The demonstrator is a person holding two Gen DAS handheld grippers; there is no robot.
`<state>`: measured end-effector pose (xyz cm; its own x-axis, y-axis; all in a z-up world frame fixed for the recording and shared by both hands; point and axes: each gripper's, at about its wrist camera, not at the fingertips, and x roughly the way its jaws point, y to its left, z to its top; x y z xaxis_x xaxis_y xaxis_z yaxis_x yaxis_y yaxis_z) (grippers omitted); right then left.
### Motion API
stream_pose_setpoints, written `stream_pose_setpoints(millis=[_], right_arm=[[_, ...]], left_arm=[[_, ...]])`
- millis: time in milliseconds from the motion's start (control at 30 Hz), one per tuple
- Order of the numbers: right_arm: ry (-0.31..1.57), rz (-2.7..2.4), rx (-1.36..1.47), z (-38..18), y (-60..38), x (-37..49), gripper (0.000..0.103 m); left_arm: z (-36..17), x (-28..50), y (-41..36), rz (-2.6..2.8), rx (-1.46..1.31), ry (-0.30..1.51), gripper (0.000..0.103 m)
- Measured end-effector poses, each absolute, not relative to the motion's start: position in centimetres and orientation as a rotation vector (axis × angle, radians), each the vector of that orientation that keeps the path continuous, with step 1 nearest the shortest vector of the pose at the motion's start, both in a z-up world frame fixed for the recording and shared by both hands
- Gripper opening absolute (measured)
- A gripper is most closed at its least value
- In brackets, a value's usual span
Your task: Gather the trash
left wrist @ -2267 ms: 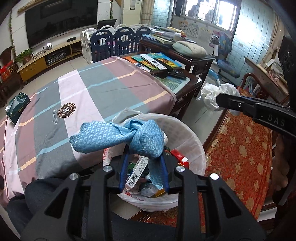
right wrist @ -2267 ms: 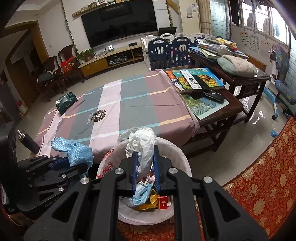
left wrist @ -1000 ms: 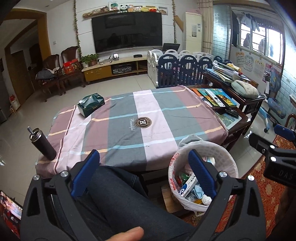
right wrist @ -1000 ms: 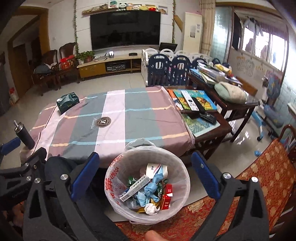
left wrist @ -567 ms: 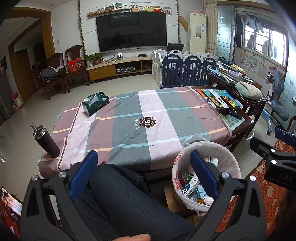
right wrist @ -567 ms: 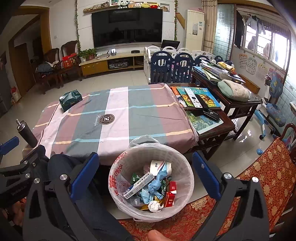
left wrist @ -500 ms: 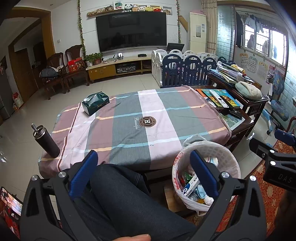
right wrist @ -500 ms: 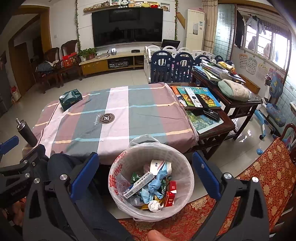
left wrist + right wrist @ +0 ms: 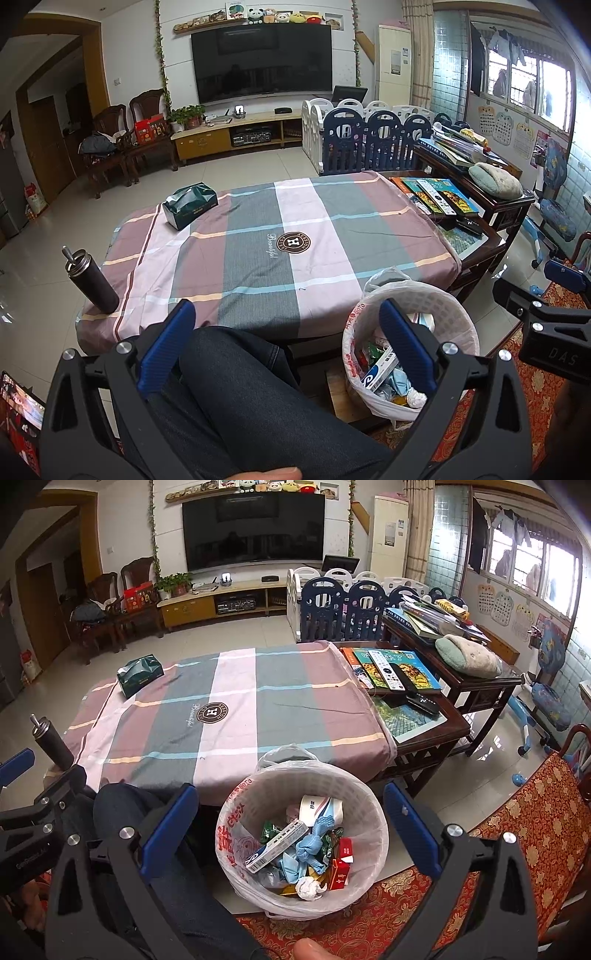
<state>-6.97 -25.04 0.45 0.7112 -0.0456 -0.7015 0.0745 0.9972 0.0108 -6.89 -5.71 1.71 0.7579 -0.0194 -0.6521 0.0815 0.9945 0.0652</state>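
Jaws of the left gripper (image 9: 286, 332) stand spread wide and hold nothing in the left wrist view. Between them lies the person's leg (image 9: 258, 398) in dark denim. The right-hand blue pad overlaps the white waste basket (image 9: 458, 314), whose trash shows just beside that pad. Ahead of the jaws is the striped tablecloth (image 9: 295, 229), with a green tissue pack (image 9: 190, 205) far ahead to the left and a dark flask (image 9: 92, 278) out beyond the left pad.

Right wrist view: the right gripper (image 9: 291, 827) is likewise released, its pads far apart and empty. The waste basket (image 9: 369, 808) sits directly between them, lined with a plastic bag and holding a knotted blue cloth (image 9: 314, 840), a toothpaste box (image 9: 277, 845), red packets (image 9: 341, 867) and a crumpled white tissue (image 9: 308, 888). The left gripper (image 9: 26, 805) shows outside the left pad.
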Motion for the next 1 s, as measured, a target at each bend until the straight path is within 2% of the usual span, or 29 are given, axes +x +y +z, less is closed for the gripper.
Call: stream_pose_setpoints(millis=[1000], right_arm=[[0.787,-0.070,0.041,0.25,-25.24,-6.91,0.098]], left_arm=[[1.78,-6.86,-5.68,-0.055,0.091,0.710,0.099]])
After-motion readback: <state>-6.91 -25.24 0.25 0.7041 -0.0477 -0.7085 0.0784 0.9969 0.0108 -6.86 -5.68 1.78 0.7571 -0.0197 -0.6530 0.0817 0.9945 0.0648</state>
